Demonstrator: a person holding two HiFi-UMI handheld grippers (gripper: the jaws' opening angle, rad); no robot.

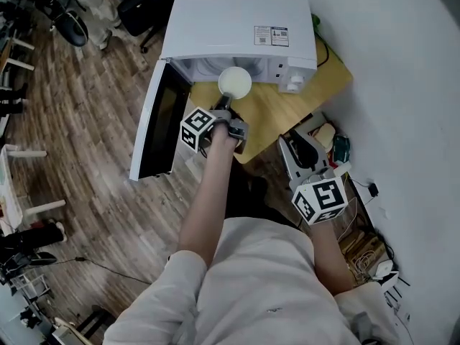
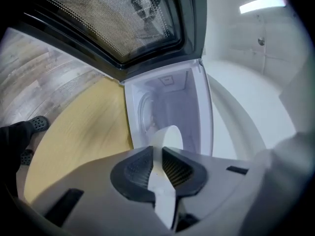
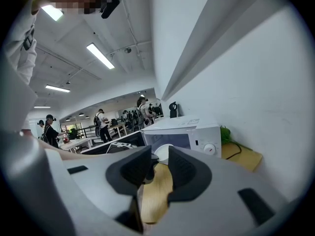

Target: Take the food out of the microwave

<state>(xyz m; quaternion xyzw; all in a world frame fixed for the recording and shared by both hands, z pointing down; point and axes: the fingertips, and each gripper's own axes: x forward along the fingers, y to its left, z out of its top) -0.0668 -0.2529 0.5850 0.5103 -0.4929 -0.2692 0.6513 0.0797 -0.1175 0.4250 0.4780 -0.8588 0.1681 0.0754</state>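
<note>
A white microwave (image 1: 237, 27) stands on a small wooden table (image 1: 287, 110), its door (image 1: 159, 121) swung open to the left. My left gripper (image 1: 224, 106) is just outside the cavity mouth, shut on the rim of a white plate (image 1: 234, 83). In the left gripper view the plate (image 2: 168, 136) stands edge-on, pinched between the pads of that gripper (image 2: 157, 157), with the open cavity (image 2: 167, 107) behind it. I cannot see any food on the plate. My right gripper (image 1: 293, 146) hangs off the table's front right corner; its jaws (image 3: 160, 168) are open and hold nothing.
Cables and small items (image 1: 359, 243) lie on the floor against the wall at right. A green plant (image 1: 316, 21) sits behind the microwave. Chairs (image 1: 72, 20) stand on the wood floor at far left. People (image 3: 101, 124) stand far off in the right gripper view.
</note>
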